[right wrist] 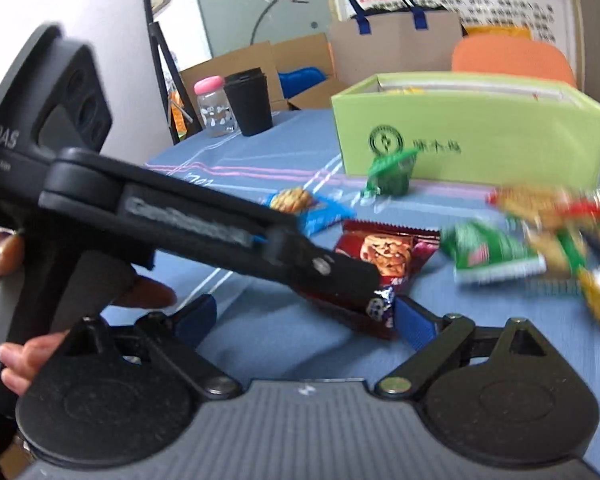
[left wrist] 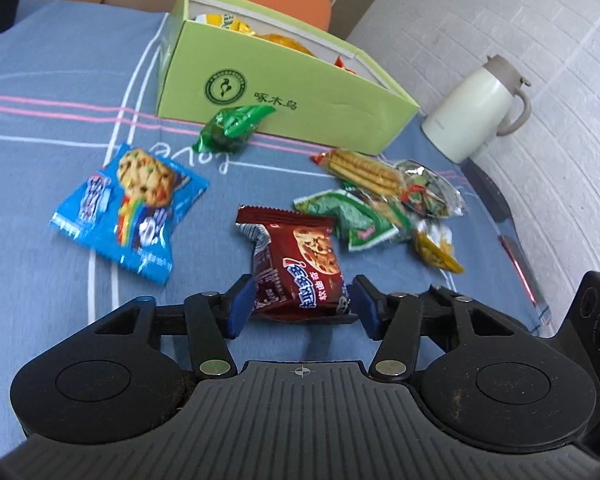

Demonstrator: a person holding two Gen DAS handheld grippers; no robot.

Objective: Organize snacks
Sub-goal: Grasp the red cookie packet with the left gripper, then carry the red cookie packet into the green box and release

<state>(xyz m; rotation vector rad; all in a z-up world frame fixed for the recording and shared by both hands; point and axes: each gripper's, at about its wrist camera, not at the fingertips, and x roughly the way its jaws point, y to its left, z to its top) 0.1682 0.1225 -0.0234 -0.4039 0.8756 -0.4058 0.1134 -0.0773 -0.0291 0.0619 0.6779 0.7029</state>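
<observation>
A dark red cookie packet [left wrist: 300, 264] lies on the blue cloth between the blue pads of my left gripper [left wrist: 302, 306]. The pads flank its lower end closely, and I see no squeeze on the wrapper. From the right wrist view the left gripper [right wrist: 360, 276] reaches in from the left over the same red packet [right wrist: 384, 252]. My right gripper [right wrist: 306, 324] stands open just before it, nothing between its pads. A light green box [left wrist: 284, 92] holding yellow and orange snacks stands behind. A blue cookie packet [left wrist: 132, 204] lies to the left.
A green wrapped snack [left wrist: 230, 128] lies against the box front. A pile of biscuit, green and yellow packets [left wrist: 384, 200] lies right of the red one. A cream thermos [left wrist: 476, 108] stands by the wall. A black cup [right wrist: 249, 100] and a pink-lidded jar [right wrist: 214, 108] stand far left.
</observation>
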